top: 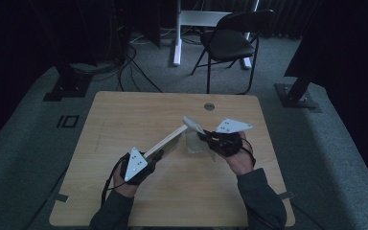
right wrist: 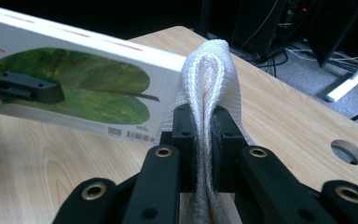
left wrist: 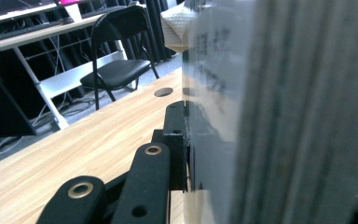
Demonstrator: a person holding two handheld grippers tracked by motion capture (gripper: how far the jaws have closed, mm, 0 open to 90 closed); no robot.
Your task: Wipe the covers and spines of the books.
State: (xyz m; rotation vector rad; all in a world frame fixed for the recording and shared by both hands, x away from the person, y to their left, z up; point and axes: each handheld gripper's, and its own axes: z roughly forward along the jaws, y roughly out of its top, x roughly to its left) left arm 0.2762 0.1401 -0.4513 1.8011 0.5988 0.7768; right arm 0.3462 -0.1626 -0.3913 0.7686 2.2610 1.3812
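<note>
Left gripper (top: 149, 158) clamping a book (top: 165, 143) above the table (top: 124, 120), right gripper (top: 205, 136) pinching white mesh cloth (right wrist: 209, 70) against the book's far end.

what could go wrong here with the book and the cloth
The left gripper holds the book by one end, tilted above the table, so it may pivot or slip. The right gripper pinches only a fold of the cloth against the book's corner, so wiping may pull it free.
</note>
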